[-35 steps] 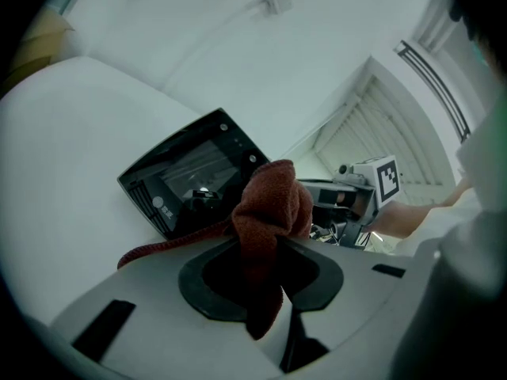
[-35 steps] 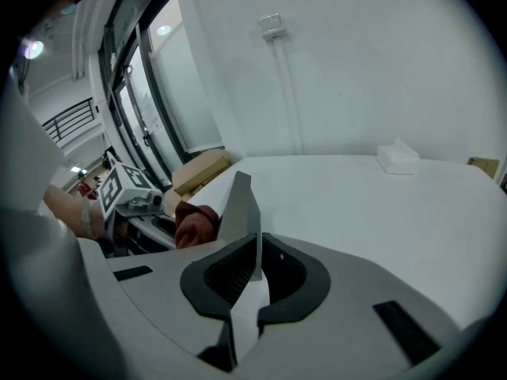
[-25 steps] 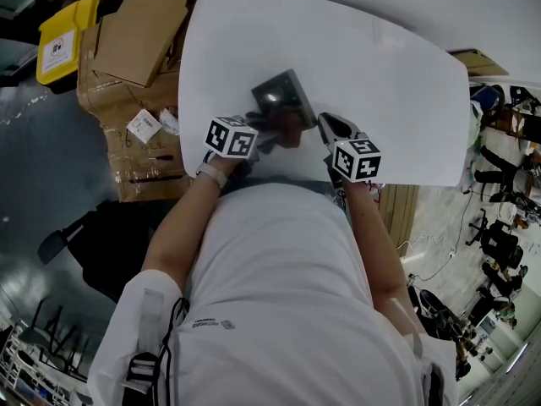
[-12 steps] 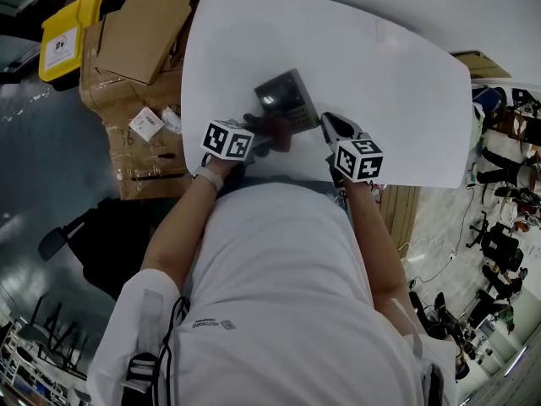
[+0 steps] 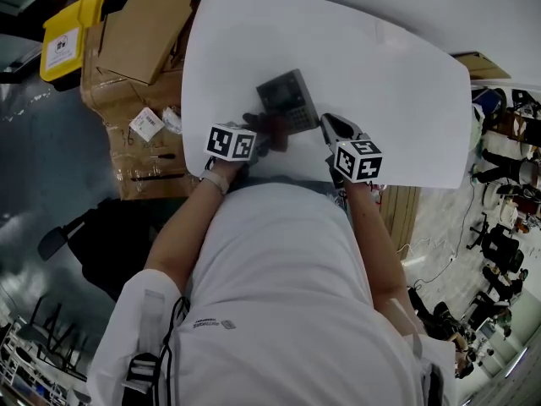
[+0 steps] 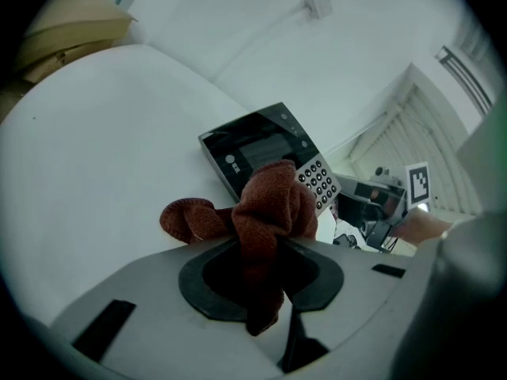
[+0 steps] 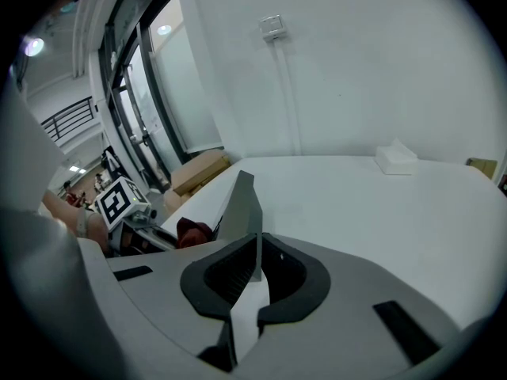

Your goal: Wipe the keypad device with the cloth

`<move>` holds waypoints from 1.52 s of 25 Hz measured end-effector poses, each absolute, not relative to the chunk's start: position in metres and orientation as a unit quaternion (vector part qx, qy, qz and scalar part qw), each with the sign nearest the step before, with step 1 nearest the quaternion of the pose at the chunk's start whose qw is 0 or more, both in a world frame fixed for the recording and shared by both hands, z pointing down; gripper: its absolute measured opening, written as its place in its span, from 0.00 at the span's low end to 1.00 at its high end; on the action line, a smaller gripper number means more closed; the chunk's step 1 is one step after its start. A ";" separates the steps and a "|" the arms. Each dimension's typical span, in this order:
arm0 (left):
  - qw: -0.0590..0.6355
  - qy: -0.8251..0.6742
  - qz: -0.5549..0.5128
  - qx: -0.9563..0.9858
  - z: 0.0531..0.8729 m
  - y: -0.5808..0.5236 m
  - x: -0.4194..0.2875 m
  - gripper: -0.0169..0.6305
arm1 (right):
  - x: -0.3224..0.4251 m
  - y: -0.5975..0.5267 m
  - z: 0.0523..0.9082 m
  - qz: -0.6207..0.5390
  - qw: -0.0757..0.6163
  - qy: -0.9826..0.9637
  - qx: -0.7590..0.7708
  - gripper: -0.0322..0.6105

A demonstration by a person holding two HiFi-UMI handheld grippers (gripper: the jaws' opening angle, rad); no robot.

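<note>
The dark grey keypad device (image 5: 287,100) lies on the white table (image 5: 380,83), with its screen and keys (image 6: 318,182) showing. My left gripper (image 5: 256,142) is shut on a bunched red-brown cloth (image 6: 269,212). The cloth (image 5: 269,130) rests by the device's near left corner. My right gripper (image 5: 326,126) is shut on the device's right edge. In the right gripper view the device (image 7: 242,204) stands as a thin grey wedge between the jaws of that gripper (image 7: 252,269), with the cloth (image 7: 192,229) behind it.
Cardboard boxes (image 5: 139,32) and a yellow bin (image 5: 63,36) stand on the floor left of the table. A small white box (image 7: 396,158) sits far back on the table. The table's near edge is against the person's body.
The cloth has slid left and nearer, off the device's lower part, so more of the keypad shows. The right gripper has held still on the device.
</note>
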State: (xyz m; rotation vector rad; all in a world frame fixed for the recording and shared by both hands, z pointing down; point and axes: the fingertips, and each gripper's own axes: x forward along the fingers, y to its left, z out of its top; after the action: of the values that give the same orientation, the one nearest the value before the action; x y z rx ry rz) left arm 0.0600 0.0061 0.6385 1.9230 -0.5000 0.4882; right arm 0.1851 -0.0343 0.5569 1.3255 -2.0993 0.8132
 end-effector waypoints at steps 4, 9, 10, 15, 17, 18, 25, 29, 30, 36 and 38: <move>0.544 -0.242 0.174 0.785 0.639 -0.001 0.056 0.16 | 0.185 -0.032 0.557 0.301 0.257 -0.777 0.489 0.11; 0.544 -0.279 0.157 0.775 0.640 -0.007 0.049 0.16 | 0.181 -0.029 0.558 0.302 0.258 -0.782 0.481 0.11; 0.536 -0.286 0.160 0.778 0.639 -0.008 0.047 0.16 | 0.181 -0.029 0.557 0.301 0.258 -0.783 0.479 0.11; 0.505 -0.328 0.158 0.782 0.640 -0.015 0.030 0.16 | 0.178 -0.025 0.557 0.291 0.267 -0.795 0.461 0.11; 0.497 -0.337 0.144 0.787 0.634 -0.017 0.027 0.16 | 0.177 -0.024 0.554 0.289 0.258 -0.800 0.459 0.11; 0.488 -0.342 0.140 0.791 0.629 -0.019 0.025 0.16 | 0.177 -0.025 0.551 0.287 0.251 -0.802 0.459 0.11; 0.398 -0.362 0.121 0.834 0.565 -0.023 0.028 0.16 | 0.179 -0.030 0.519 0.265 0.240 -0.826 0.436 0.11; 0.346 -0.364 0.108 0.858 0.515 -0.020 0.029 0.16 | 0.181 -0.034 0.482 0.260 0.205 -0.841 0.428 0.11; 0.335 -0.366 0.103 0.862 0.503 -0.020 0.028 0.16 | 0.179 -0.036 0.471 0.259 0.191 -0.845 0.426 0.11; 0.281 -0.389 0.053 0.876 0.432 -0.020 0.021 0.16 | 0.165 -0.042 0.410 0.216 0.136 -0.875 0.411 0.11; 0.265 -0.395 0.029 0.879 0.412 -0.024 0.013 0.17 | 0.156 -0.045 0.394 0.200 0.119 -0.885 0.403 0.11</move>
State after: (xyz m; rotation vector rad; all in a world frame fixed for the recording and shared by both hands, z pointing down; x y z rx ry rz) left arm 0.0130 -0.0238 0.4119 2.3742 -1.0674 0.0793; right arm 0.1558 -0.0448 0.3943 1.1789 -2.5884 0.5857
